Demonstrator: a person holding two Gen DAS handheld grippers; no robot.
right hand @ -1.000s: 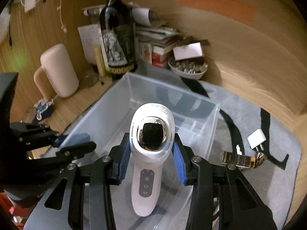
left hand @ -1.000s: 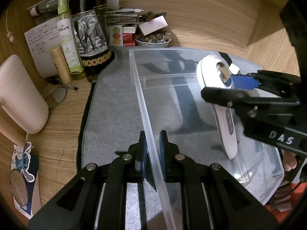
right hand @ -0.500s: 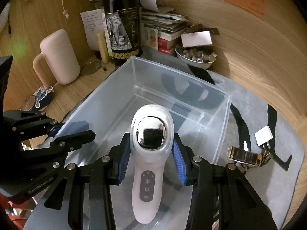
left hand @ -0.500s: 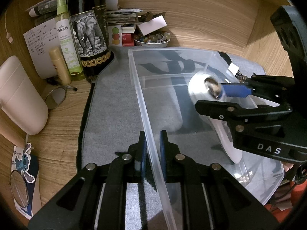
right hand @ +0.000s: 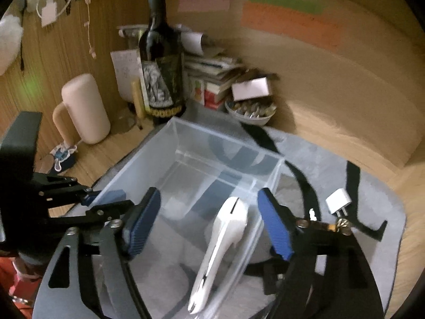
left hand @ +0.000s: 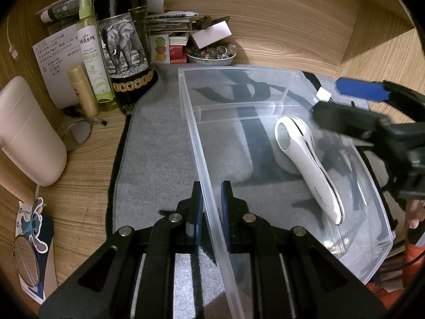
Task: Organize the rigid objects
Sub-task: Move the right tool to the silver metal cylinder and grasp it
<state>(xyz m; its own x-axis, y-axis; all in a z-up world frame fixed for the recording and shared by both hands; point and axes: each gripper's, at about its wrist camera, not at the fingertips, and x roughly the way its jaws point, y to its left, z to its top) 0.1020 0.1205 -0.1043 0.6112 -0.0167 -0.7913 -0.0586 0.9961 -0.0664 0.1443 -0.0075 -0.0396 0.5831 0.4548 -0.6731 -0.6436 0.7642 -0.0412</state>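
Note:
A clear plastic bin stands on a grey mat. My left gripper is shut on the bin's left wall, one pad inside and one outside. A white handheld device lies on its side inside the bin, close to the right wall. My right gripper hovers above it with its jaws opening. The blue pads stand wide on either side of the device and touch nothing.
A dark wine bottle, a green spray bottle, a pale pink jug and a bowl of small stones crowd the back left. A white plug and a gold watch lie on the mat right of the bin.
The right gripper's jaws have spread and let go of the white device, which now lies in the bin. That gripper has lifted back a little. The left gripper has kept still.

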